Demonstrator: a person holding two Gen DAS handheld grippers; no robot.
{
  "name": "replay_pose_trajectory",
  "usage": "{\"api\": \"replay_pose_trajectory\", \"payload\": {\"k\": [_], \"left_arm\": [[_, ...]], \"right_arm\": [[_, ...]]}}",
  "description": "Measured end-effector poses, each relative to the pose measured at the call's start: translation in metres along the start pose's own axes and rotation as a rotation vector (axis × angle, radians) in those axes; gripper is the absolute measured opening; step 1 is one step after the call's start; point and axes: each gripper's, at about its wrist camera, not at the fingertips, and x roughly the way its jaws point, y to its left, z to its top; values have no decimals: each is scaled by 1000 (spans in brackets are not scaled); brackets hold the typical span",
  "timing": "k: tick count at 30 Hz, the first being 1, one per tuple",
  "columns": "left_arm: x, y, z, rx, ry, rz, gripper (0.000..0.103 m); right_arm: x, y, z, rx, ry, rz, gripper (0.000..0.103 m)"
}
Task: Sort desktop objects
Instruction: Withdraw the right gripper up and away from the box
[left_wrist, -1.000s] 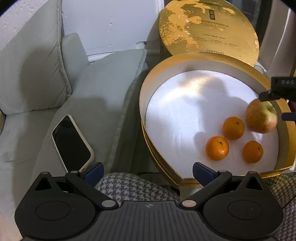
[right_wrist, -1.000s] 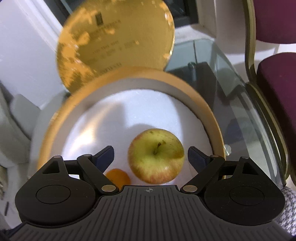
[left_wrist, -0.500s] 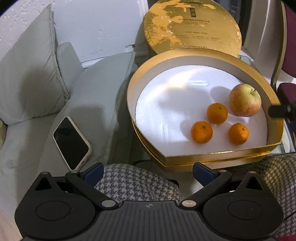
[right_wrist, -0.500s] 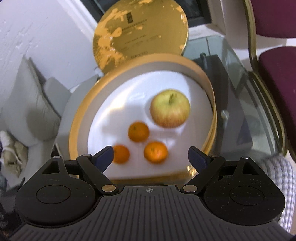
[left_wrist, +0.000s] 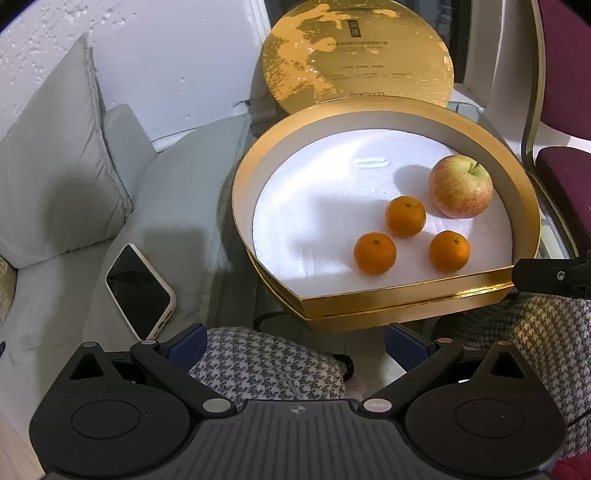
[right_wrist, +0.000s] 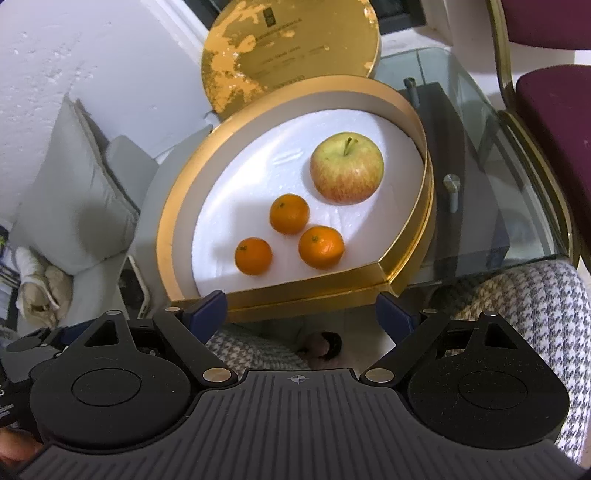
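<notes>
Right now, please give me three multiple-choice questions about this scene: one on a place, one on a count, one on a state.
1. Where does the apple lie?
A. in the gold box
B. on the cushion
C. on the chair

2. How many oranges are in the box?
A. two
B. three
C. five

3. How is the right gripper?
A. shut on the apple
B. shut on an orange
C. open, holding nothing

Answers:
1 A, the apple rests on the white liner inside the box.
2 B, three oranges lie beside the apple.
3 C, its fingers stand wide apart with nothing between them.
</notes>
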Motion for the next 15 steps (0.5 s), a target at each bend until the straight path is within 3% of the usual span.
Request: {"api": "replay_pose_trajectory", "payload": {"k": [15], "left_arm": [[-11, -4, -4, 8, -15, 8, 102]], "right_arm": [[-6, -4, -9, -1, 4, 0, 91]]}}
